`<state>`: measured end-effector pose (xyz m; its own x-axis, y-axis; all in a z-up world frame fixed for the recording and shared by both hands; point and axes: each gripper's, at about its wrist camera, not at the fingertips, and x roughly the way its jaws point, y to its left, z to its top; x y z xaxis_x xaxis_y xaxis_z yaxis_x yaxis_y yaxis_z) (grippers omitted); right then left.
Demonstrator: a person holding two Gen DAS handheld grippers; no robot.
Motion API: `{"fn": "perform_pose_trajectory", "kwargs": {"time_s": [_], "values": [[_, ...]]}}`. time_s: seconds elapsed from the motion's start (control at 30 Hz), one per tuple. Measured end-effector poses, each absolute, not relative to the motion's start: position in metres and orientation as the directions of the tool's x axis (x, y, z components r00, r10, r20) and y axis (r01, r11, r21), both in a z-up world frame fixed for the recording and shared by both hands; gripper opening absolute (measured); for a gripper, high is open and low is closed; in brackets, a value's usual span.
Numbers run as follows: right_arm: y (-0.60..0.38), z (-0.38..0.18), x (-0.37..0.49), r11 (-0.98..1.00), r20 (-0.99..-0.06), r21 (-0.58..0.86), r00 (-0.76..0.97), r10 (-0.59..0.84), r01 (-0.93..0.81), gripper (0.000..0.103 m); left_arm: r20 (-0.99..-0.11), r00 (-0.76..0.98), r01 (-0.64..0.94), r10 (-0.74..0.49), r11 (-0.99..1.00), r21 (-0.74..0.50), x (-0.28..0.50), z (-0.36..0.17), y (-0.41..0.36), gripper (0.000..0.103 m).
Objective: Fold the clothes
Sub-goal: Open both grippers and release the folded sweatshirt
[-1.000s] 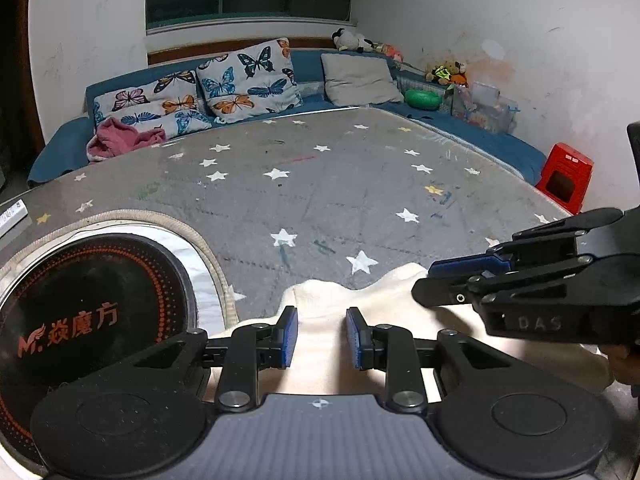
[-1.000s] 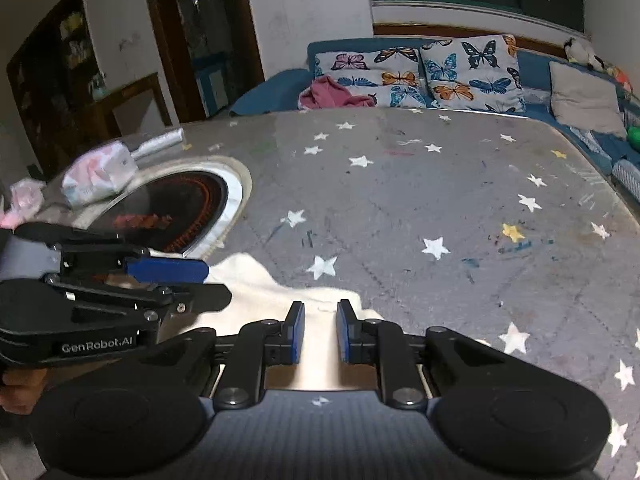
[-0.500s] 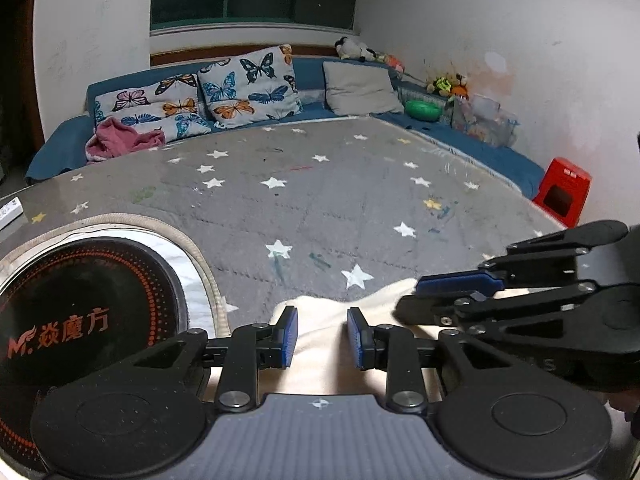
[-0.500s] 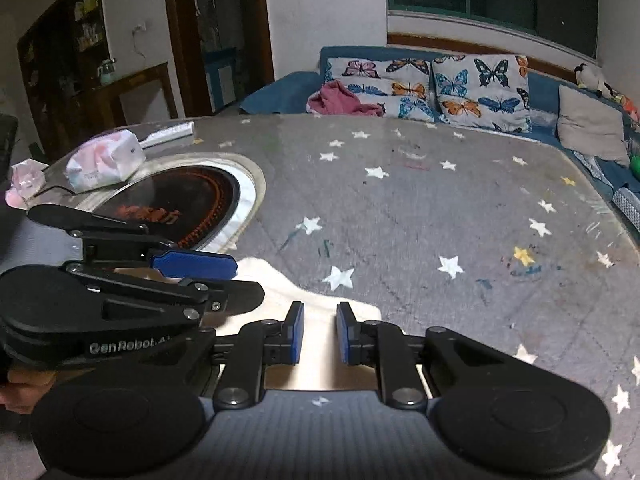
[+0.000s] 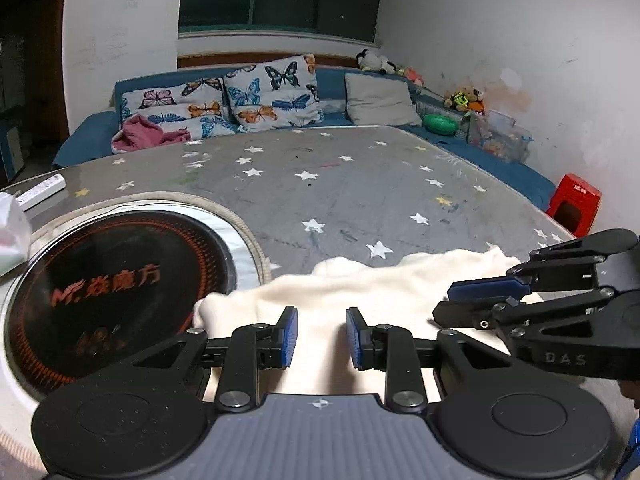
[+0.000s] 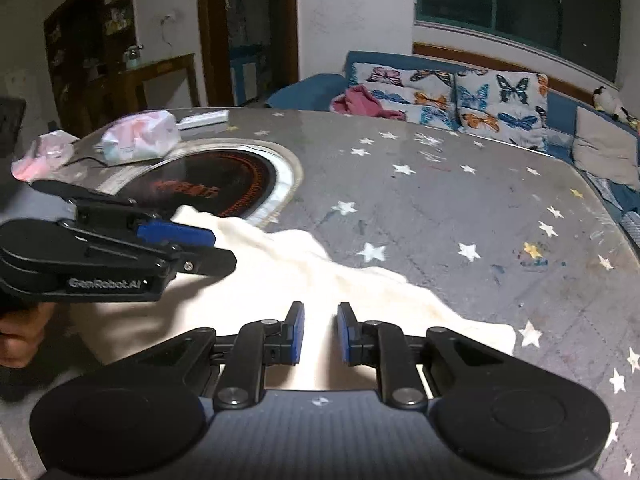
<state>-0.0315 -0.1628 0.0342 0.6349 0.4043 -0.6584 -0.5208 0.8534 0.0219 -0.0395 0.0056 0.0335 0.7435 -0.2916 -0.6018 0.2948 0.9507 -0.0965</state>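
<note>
A cream garment (image 5: 360, 292) lies crumpled on the near part of the grey star-patterned table (image 5: 340, 184). Its left end touches the rim of the round cooktop. My left gripper (image 5: 322, 336) hovers open over the garment's near middle, with nothing pinched between its blue pads. My right gripper (image 5: 480, 300) enters from the right over the garment's right end. In the right wrist view, the right gripper (image 6: 320, 334) is open above the garment (image 6: 304, 280), and the left gripper (image 6: 200, 248) is over its left end.
A black round cooktop (image 5: 108, 284) is set into the table at the left. Beyond it lie a white remote (image 6: 202, 120) and soft tissue packs (image 6: 140, 140). A blue sofa with butterfly pillows (image 5: 272, 96) lines the far side. A red stool (image 5: 576, 204) stands at the right.
More of the cream garment now shows, and its left end has spread onto the cooktop rim. Both grippers have stayed open side by side over it.
</note>
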Motion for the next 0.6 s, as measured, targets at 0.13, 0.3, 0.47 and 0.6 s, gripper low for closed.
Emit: {"fn": "perform_pose_trajectory", "kwargs": {"time_s": [0.13,0.3,0.47,0.6], "values": [[-0.156,0.036,-0.05,0.831,-0.657,-0.001,0.627,0.419,-0.556,0.016,-0.594,0.758,0.285,-0.27,0.956,-0.071,-0.056,0.032,0.009,0.029],[-0.155,0.037,-0.073,0.825,-0.64,-0.042,0.649,0.411,-0.564,0.016,-0.584,0.775,0.272,-0.242,0.962,-0.039,-0.076,0.03,0.014,0.029],[-0.156,0.042,-0.093,0.803,-0.63,-0.037,0.637,0.443,-0.595,0.016,-0.573,0.784,0.266,-0.236,0.963,-0.033,-0.092,0.029,0.015,0.029],[-0.158,0.032,-0.103,0.801,-0.646,-0.038,0.626,0.436,-0.597,0.016,-0.58,0.782,0.256,-0.229,0.966,-0.036,-0.098,0.022,0.017,0.029]]}}
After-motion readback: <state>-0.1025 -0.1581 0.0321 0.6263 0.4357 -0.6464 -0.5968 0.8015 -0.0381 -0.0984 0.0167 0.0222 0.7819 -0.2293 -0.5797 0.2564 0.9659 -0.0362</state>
